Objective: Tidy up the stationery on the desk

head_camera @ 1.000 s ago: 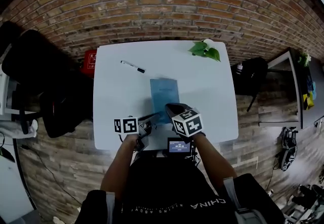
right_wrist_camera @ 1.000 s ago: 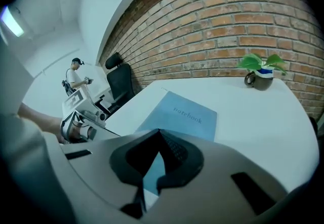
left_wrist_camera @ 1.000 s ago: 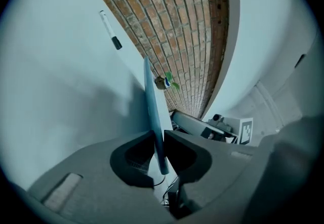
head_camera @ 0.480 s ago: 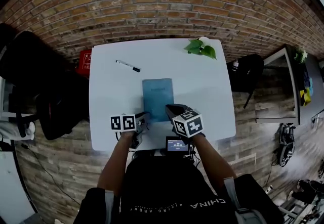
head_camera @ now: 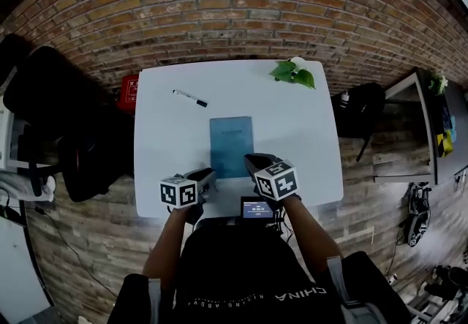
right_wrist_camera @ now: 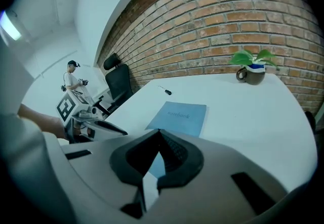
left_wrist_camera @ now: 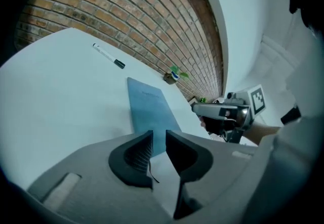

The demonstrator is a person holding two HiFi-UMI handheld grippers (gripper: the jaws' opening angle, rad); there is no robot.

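Brick-backed, the white counter (head_camera: 311, 147) carried a blue notebook (head_camera: 231, 145) at its middle and a marker pen (head_camera: 191, 98) beyond; with my left claw (left_wrist_camera: 158, 138) empty, its jaws just opening, and my right claw (right_wrist_camera: 159, 134) closed on nothing, I judged a low, level slide under the notebook's near edge best.

The left forearm (head_camera: 168, 242) and right forearm (head_camera: 310, 231) reach forward from the near side. The left gripper (head_camera: 208, 174) angles down and toward the right; its jaws have just been opening and stand slightly apart, gripping nothing. The right gripper (head_camera: 251, 161) tilts downward with its jaws pressed together.
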